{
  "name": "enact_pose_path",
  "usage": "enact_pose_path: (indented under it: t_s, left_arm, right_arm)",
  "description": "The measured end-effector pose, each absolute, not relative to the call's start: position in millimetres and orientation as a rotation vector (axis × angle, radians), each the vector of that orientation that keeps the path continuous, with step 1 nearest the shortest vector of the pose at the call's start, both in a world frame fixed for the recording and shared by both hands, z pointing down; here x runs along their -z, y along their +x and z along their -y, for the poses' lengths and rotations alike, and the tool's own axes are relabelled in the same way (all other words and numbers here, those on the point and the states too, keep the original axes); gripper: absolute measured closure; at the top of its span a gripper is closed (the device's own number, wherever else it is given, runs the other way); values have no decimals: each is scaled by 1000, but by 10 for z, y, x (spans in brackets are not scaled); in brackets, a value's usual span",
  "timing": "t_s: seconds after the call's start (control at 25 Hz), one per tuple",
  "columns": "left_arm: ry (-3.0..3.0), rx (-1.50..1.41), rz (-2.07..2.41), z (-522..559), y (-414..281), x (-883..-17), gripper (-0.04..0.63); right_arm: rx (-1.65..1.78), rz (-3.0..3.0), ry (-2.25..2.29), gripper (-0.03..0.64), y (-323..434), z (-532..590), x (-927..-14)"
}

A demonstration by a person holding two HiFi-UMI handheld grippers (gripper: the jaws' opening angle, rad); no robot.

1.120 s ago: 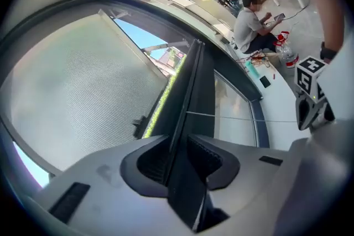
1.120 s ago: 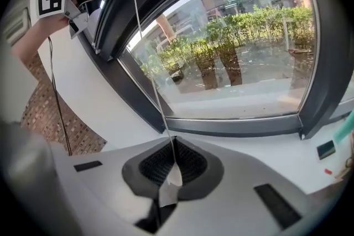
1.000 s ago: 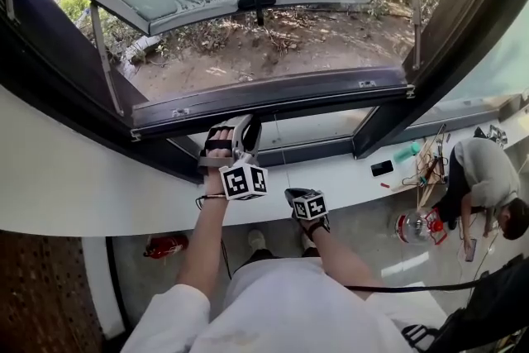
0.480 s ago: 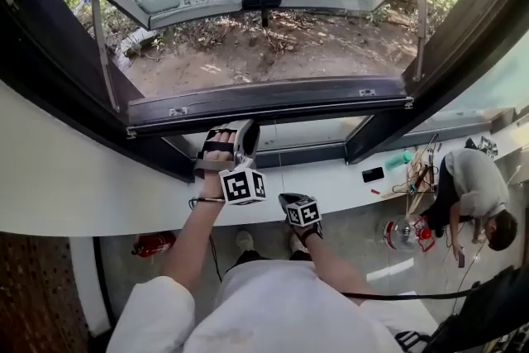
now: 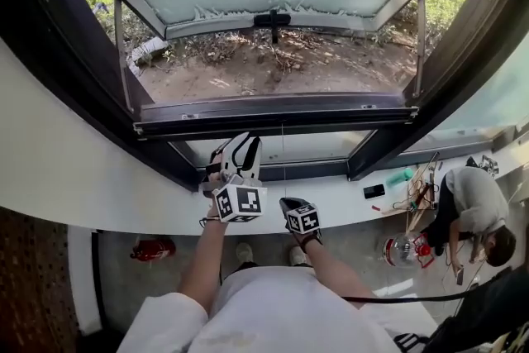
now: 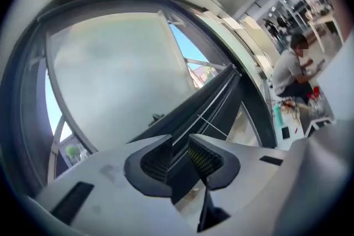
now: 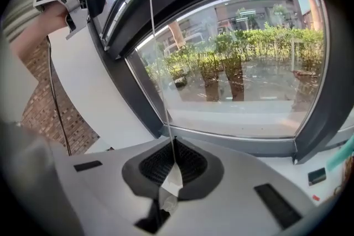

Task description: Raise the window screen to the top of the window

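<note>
holding the screen bar (image 5: 273, 113) of the window screen, the left gripper (image 6: 178, 153) has its jaws clamped on the bar's dark edge. the bar lies low across the window opening. the right gripper (image 7: 173, 143) is closed on a thin cord (image 7: 156, 63) that goes up toward that bar.

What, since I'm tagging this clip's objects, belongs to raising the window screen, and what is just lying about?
Job: dark bottom bar of the window screen, clamped in the left gripper; thin white pull cord, pinched in the right gripper.
Lying about: flat black phone and teal bottle on the white sill; red cylinder below the sill; person in a grey top.
</note>
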State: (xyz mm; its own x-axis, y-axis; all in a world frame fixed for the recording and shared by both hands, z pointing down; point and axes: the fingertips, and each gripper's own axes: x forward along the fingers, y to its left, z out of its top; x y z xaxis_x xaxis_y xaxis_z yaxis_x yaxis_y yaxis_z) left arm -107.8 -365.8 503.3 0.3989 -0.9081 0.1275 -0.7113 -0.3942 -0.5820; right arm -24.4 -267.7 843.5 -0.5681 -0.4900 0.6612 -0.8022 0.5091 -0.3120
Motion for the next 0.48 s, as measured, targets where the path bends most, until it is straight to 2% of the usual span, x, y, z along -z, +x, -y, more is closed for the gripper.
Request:
enact_pose_path:
  t_s: [0.16, 0.28, 0.48]
  left_arm:
    - [-2463, 354, -1639, 3550, -1350, -5046, 533]
    - [-2578, 107, -1840, 3493, -1537, -5004, 594]
    - [-2555, 108, -1825, 3376, -1474, -5005, 594]
  right_arm:
    - [-773, 2325, 1089, 617, -307, 2774, -8226]
    - [-756, 2359, 1122, 617, -303, 2797, -8125]
    - [-643, 2365, 1194, 617, -215, 2788, -8013]
